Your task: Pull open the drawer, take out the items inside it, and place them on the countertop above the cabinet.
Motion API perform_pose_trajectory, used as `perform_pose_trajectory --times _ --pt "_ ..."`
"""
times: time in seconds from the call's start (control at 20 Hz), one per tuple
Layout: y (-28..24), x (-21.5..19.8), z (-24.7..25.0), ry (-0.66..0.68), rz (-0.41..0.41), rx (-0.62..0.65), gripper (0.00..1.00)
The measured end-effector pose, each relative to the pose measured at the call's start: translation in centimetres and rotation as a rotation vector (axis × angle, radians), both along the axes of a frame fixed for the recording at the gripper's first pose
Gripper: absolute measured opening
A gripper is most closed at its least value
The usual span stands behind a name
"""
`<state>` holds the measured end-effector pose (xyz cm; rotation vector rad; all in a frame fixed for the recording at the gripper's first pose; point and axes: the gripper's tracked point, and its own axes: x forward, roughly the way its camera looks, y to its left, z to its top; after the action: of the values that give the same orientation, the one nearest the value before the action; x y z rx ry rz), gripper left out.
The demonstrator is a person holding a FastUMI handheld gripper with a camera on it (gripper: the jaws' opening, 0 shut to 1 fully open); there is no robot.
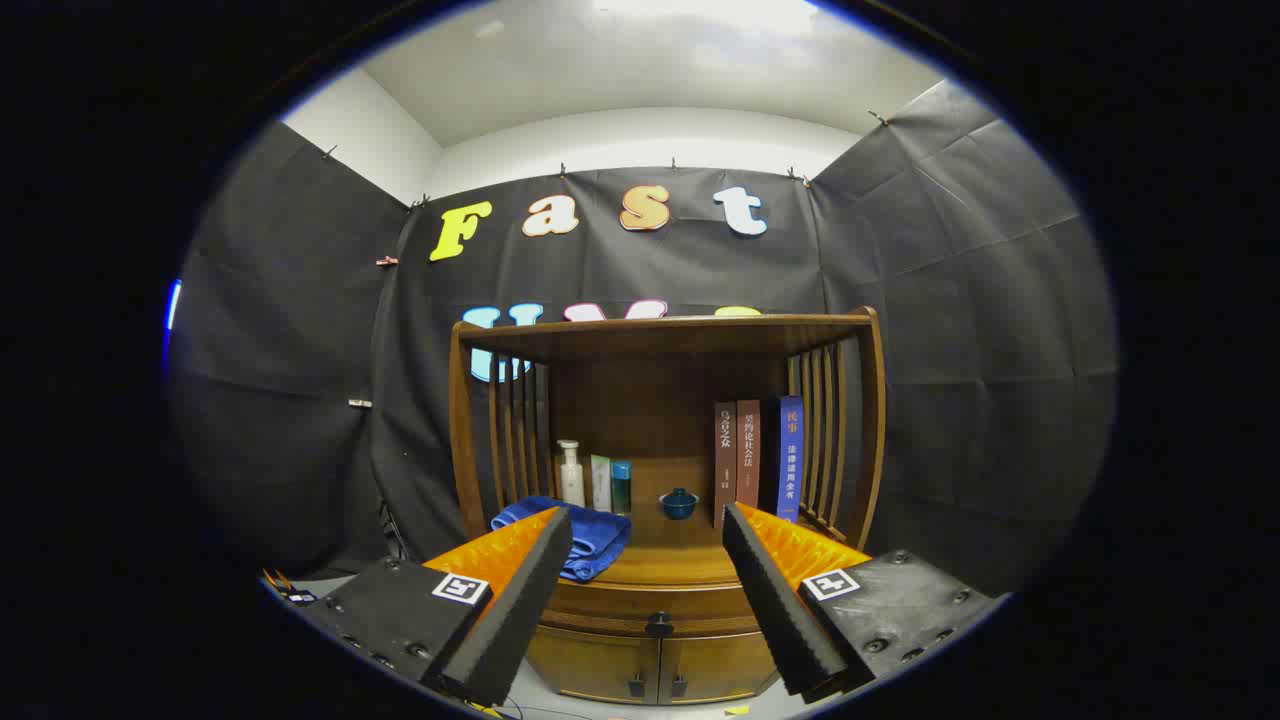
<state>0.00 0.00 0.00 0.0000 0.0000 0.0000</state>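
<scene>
Gripper (648, 560) spread wide, nothing pinched, just hanging in free air facing the brown wooden cabinet (665, 480). Drawer (655, 606) closed for now, a shallow wooden front running crosswise right under the countertop ledge, with its small dark round knob (659, 625) sitting between the two fingers but a bit below the tips and further out, not touching either one. So the key thing for the next move, best guess: knob dead centre left-to-right, just needing a drop down and a push forward before closing on it, then a straight pull back along the fingers' own line since the drawer front lies square across them. Nothing of the drawer's contents on show yet. Up on the countertop (668, 566): a folded blue towel (588, 535) partly behind the left finger, a white pump bottle (570, 472), a pale green box (600, 482) and a teal box (621, 485) at the back, a small blue lidded bowl (678, 502) in the middle, and three upright books (758, 455) beyond the right finger. Two little doors (655, 665) below the drawer. Free landing space looks tight-ish, mostly the bare wood at the front centre.
</scene>
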Motion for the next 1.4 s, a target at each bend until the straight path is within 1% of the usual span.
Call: perform_pose_trajectory --times 0.95,1.15,1.4 --pt "-0.5 0.3 -1.1 0.023 -0.011 -0.001 0.98" --pt "-0.1 0.8 -2.8 0.041 -0.011 -0.012 0.98" --pt "0.5 2.5 -6.9 0.106 -0.012 -0.023 0.98"
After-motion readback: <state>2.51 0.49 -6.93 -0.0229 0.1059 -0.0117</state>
